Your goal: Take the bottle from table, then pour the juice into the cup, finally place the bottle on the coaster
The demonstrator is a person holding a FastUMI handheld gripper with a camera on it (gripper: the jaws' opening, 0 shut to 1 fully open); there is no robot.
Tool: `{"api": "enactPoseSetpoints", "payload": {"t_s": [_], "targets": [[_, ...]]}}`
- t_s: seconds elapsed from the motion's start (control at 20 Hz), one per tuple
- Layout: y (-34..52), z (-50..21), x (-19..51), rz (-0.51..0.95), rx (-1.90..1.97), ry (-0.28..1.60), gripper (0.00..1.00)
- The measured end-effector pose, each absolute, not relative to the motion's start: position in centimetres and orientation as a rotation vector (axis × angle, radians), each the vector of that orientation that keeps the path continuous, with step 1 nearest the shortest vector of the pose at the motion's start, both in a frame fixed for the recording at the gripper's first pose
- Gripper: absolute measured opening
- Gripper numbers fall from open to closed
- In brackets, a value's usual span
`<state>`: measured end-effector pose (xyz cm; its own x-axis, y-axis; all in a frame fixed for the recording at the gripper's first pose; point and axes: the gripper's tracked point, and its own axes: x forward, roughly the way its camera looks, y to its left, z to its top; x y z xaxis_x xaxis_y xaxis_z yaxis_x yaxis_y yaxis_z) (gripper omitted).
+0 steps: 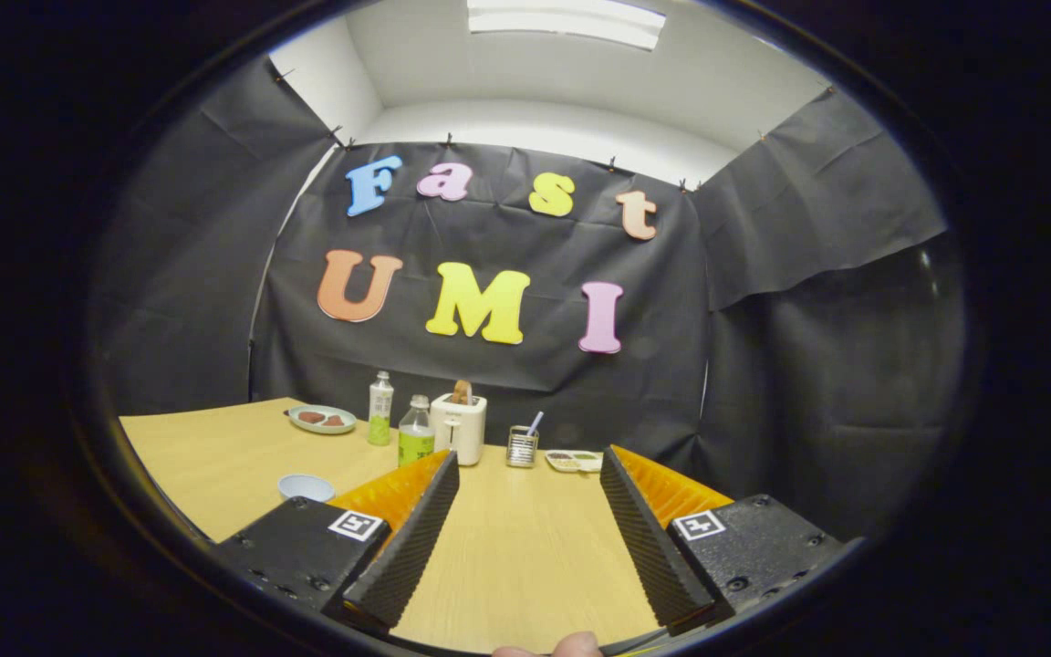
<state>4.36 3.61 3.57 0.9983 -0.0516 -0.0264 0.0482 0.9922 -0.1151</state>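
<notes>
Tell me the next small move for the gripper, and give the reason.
Probably ease the gripper forward and slightly left toward the nearer bottle. Its fingers are spread wide over bare table with nothing between them, and that bottle stands upright well beyond the left fingertip, beside the toaster. A second, taller bottle stands further back, so which one holds the juice is uncertain.
</notes>
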Motion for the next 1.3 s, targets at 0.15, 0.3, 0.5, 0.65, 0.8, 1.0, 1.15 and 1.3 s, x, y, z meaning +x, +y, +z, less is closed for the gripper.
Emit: {"api": "enactPoseSetpoints", "payload": {"t_s": [0.15,0.3,0.5,0.65,0.8,1.0,1.15,1.3], "targets": [[2.7,3.7,4.6,-0.09,-0.134,0.02,1.0],[3.4,3.3,4.5,-0.075,-0.141,0.021,1.0],[3.7,2.6,4.8,-0.069,-0.154,0.031,1.0],[3.6,1.7,5.2,-0.063,-0.115,0.055,1.0],[2.4,1.3,6.0,-0.085,-0.103,0.063,1.0],[2.6,1.3,6.4,-0.088,-0.109,0.055,1.0],[2.4,1.5,6.5,-0.101,-0.139,0.041,1.0],[3.4,1.4,6.2,-0.072,-0.11,0.047,1.0]]}}
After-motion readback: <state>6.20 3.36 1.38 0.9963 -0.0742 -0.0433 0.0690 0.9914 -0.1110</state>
